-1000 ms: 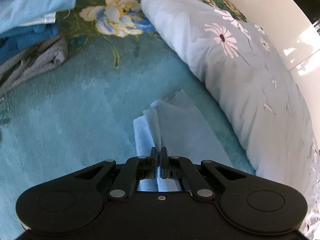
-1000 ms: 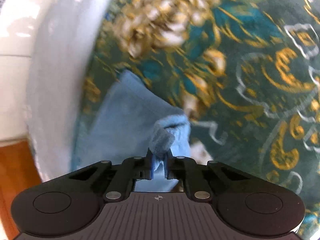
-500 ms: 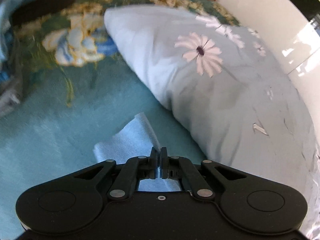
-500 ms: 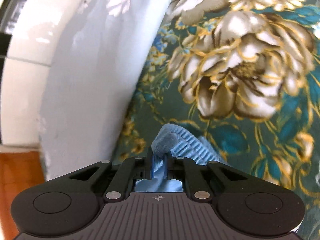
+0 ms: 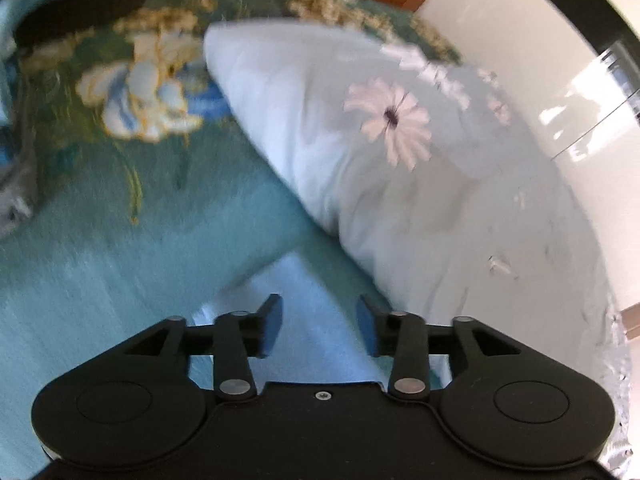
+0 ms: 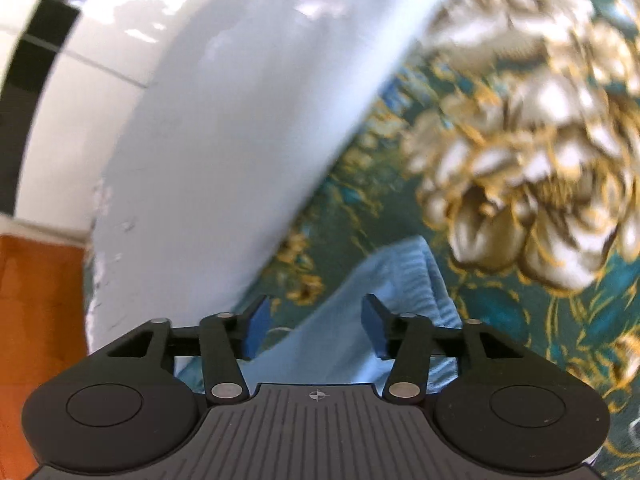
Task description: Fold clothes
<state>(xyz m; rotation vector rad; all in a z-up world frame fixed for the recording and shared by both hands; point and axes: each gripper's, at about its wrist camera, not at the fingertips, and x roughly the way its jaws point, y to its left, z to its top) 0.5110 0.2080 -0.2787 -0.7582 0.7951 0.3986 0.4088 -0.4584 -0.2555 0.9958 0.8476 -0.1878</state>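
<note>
A light blue garment (image 5: 304, 300) lies on the teal floral bedspread (image 5: 120, 248), close to the pillow. My left gripper (image 5: 319, 322) is open just above it, with the cloth showing between the fingers. In the right wrist view the same garment (image 6: 360, 320) shows its ribbed edge lying flat. My right gripper (image 6: 316, 322) is open over it and holds nothing.
A pale pillow with a pink daisy print (image 5: 400, 152) lies to the right of the garment and also shows in the right wrist view (image 6: 224, 140). A white headboard (image 5: 540, 60) stands behind it. Piled clothes (image 5: 16, 184) sit at the far left.
Both grippers were shut on the blue garment and are now open. The garment has dropped flat onto the bedspread.
</note>
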